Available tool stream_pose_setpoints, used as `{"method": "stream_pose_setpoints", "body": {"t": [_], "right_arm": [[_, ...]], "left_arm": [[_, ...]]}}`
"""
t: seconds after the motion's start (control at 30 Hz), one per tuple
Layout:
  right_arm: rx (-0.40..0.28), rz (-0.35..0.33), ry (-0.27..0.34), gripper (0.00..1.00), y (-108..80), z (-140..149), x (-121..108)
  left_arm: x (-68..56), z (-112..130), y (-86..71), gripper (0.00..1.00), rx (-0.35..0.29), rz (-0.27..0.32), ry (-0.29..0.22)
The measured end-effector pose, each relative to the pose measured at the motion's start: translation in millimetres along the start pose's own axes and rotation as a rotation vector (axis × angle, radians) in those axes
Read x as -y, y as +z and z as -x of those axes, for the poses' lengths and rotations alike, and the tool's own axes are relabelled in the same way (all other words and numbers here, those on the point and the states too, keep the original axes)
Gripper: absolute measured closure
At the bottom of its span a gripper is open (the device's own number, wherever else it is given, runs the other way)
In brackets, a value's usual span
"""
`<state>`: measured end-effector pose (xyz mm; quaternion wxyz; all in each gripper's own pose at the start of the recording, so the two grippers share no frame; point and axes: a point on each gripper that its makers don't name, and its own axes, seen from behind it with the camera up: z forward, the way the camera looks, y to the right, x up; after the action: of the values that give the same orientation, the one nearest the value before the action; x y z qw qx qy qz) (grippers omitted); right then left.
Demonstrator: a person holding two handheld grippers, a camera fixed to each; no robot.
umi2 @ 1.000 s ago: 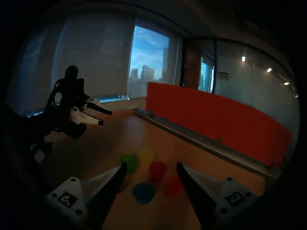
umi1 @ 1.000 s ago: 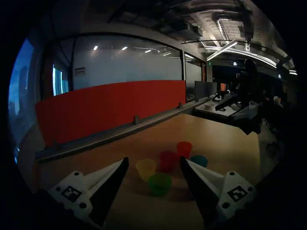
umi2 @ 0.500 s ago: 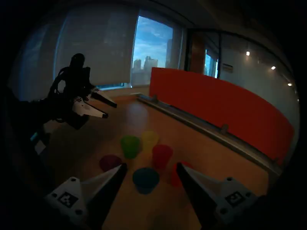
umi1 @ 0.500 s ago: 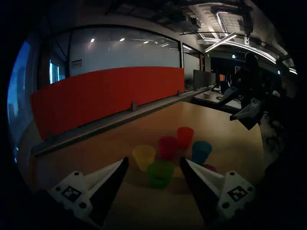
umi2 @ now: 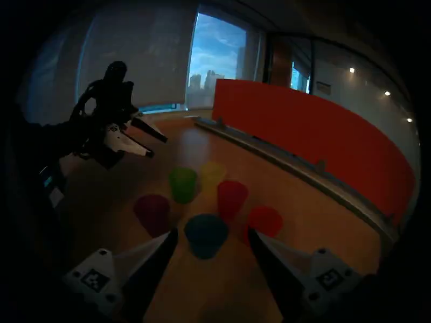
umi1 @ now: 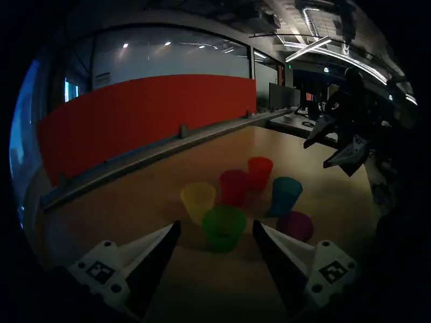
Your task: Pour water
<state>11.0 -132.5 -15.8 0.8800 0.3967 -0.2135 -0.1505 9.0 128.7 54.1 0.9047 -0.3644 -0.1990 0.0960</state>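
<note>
Cups [umi1: 234,185] have drawn nearer over the last second. My left gripper [umi1: 215,223] now frames the green cup [umi1: 223,227], my right gripper [umi2: 211,231] the blue cup [umi2: 206,235]. Both jaws are spread and empty, so I judge grasping comes next.

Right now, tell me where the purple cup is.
In the left gripper view, the purple cup stands on the table at the cluster's right edge, next to the teal cup and nearer the camera.

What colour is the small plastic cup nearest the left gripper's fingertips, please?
Green: a translucent green plastic cup, best seen in the left gripper view.
</note>
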Motion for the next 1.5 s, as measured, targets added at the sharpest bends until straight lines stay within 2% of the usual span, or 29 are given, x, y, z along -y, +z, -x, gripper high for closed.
{"method": "stream_pose_setpoints", "body": {"t": [0.23, 0.4, 0.67, 0.87, 1.07, 1.5], "right_arm": [[0.017, 0.0, -0.001, 0.0, 12.2, 14.1, 0.5], [0.03, -0.007, 0.0, 0.0, 22.8, 23.8, 1.6], [0.057, -0.02, 0.0, 0.01, 40.2, 40.3, 5.2], [0.073, -0.024, -0.003, 0.01, 52.6, 48.9, 6.9], [0.086, -0.029, 0.01, 0.02, 66.1, 56.3, 6.8], [0.099, -0.048, 0.022, 0.03, 90.5, 60.9, 8.6]], "left_arm": [[-0.2, 15.7, 10.9, 0.01, 0.04, 0.018, 0.006], [-7.0, 27.3, 20.9, 0.01, 0.071, 0.043, 0.028], [-3.5, 41.4, 39.4, 0.01, 0.111, 0.043, 0.039], [-6.5, 50.9, 53.2, 0.01, 0.136, 0.064, 0.037], [-2.1, 54.9, 64.1, 0.01, 0.151, 0.068, 0.044], [-7.9, 60.7, 85.1, 0.01, 0.173, 0.101, 0.054]]}}
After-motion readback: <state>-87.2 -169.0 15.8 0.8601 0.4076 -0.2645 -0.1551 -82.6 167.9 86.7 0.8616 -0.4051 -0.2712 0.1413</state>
